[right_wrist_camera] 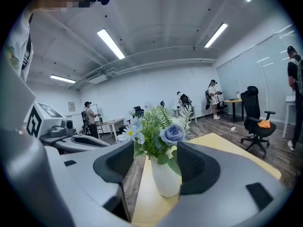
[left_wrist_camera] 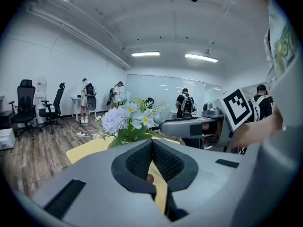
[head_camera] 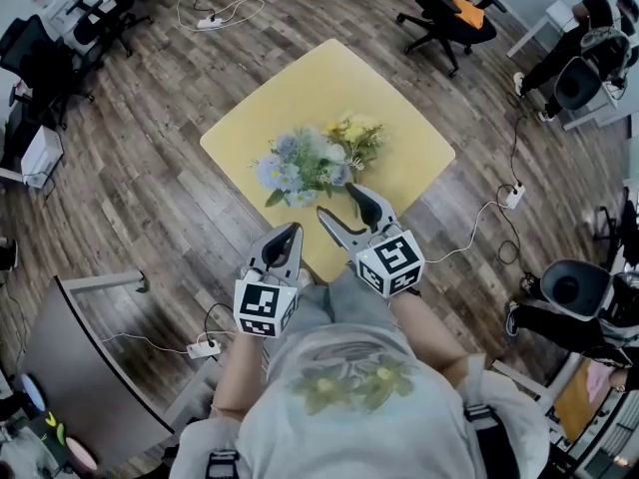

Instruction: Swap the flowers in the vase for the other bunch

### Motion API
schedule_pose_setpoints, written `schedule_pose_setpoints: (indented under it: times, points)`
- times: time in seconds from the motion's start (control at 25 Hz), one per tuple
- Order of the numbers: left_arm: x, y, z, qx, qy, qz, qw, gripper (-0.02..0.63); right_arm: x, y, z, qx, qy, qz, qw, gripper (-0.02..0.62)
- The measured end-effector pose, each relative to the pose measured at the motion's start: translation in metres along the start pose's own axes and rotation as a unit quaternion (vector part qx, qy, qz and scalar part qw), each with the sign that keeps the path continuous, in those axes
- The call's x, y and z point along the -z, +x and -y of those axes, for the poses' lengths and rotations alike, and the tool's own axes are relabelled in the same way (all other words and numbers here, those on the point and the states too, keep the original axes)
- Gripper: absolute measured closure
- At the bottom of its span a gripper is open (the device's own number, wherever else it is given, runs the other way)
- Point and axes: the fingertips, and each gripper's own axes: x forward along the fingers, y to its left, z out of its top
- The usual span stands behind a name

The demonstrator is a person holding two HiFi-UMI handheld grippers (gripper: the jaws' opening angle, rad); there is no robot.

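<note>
Upright on yellow table (head_camera: 300, 83), white vase (right_wrist_camera: 165, 178) filled with blue flowers (head_camera: 295, 168); yellow bunch (head_camera: 357, 133) loose on tabletop at its 1 o'clock. Left gripper (head_camera: 290, 230) at vase's 6 o'clock, jaws pressed together, empty; right gripper (head_camera: 337, 200) at 5 o'clock, jaws wide apart, vase framed between them, not clamped

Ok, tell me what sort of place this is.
Probably an open-plan office or lab: wheeled office chairs, power strips lying on the wood floor, and strip lights on the ceiling.
</note>
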Motion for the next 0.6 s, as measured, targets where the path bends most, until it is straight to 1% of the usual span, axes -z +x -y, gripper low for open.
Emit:
schedule_pose_setpoints:
  times: [0.28,0.48,0.6]
  points:
    - [0.007,0.014,-0.004,-0.033,-0.016,-0.009,0.9993,0.591,0.01,0.023,0.019,-0.019,0.0,-0.024,1.0,0.325]
    - [0.009,0.015,-0.012,-0.053,-0.023,-0.011,0.9983,0.591,0.019,0.045,0.022,-0.035,-0.008,-0.05,0.998,0.324]
    - [0.011,0.016,-0.016,-0.063,-0.032,-0.014,0.9974,0.591,0.021,0.057,0.024,-0.039,-0.006,-0.054,0.998,0.325]
